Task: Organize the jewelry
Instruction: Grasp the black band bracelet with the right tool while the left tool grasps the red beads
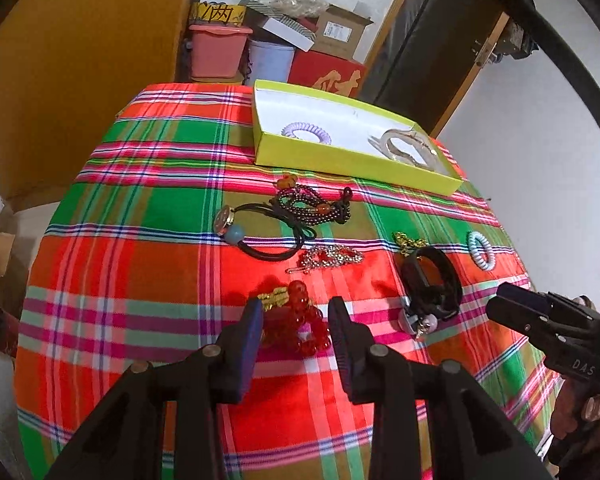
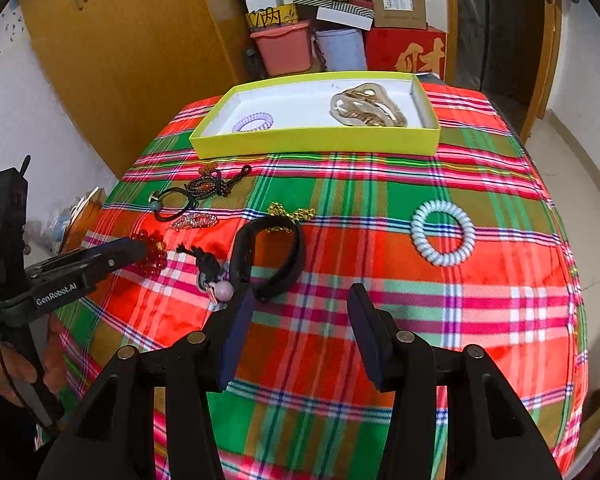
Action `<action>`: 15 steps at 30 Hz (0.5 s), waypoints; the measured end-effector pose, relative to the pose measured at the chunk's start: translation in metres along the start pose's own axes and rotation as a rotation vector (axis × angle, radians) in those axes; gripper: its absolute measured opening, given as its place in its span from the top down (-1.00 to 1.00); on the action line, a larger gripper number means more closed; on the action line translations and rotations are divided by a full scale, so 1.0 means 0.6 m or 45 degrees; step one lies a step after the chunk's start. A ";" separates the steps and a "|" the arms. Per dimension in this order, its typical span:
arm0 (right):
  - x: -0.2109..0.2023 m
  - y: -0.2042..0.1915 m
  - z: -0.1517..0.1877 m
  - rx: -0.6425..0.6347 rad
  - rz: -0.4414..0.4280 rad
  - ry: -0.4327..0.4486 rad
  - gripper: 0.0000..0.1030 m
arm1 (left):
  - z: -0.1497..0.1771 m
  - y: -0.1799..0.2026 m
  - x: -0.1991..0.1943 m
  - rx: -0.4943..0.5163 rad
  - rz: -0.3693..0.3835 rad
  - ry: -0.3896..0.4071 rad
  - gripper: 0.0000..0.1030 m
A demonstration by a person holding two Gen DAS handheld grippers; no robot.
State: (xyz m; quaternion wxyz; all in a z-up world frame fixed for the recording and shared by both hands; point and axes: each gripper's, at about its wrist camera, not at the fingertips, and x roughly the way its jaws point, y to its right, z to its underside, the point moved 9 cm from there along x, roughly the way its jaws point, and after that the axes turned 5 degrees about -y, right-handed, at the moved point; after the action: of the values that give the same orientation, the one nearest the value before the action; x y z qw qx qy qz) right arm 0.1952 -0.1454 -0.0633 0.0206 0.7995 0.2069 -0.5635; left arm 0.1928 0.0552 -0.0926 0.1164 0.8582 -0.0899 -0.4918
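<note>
Plaid tablecloth (image 2: 420,320); stacked boxes (image 2: 398,4) behind

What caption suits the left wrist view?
Open left claw straddling a red bead bracelet on a plaid tablecloth.

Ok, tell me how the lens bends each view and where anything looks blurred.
Left wrist view: heavy fisheye; the plaid tablecloth bulges like a dome, dark vignette fills the corners, and the red bead bracelet between the jaws looks soft. Right wrist view: same bulge and vignette; the yellow-green cardboard tray bows, and the pale blue spiral hair tie stays sharp.
</note>
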 end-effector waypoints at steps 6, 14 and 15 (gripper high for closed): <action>0.027 -0.012 -0.011 0.007 -0.032 -0.029 0.04 | -0.004 0.009 0.006 0.045 -0.001 0.002 0.67; 0.073 -0.020 -0.030 0.020 -0.040 -0.097 0.34 | -0.005 0.006 0.004 0.041 0.034 0.011 0.81; 0.081 -0.018 -0.031 0.019 -0.026 -0.113 0.38 | -0.005 0.005 0.003 0.041 0.036 0.012 0.81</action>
State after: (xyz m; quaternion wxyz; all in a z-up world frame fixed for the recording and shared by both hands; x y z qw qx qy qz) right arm 0.2213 -0.1155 -0.0984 0.0180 0.7716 0.2099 -0.6002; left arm 0.1960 0.0520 -0.0917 0.1100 0.8610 -0.1093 -0.4845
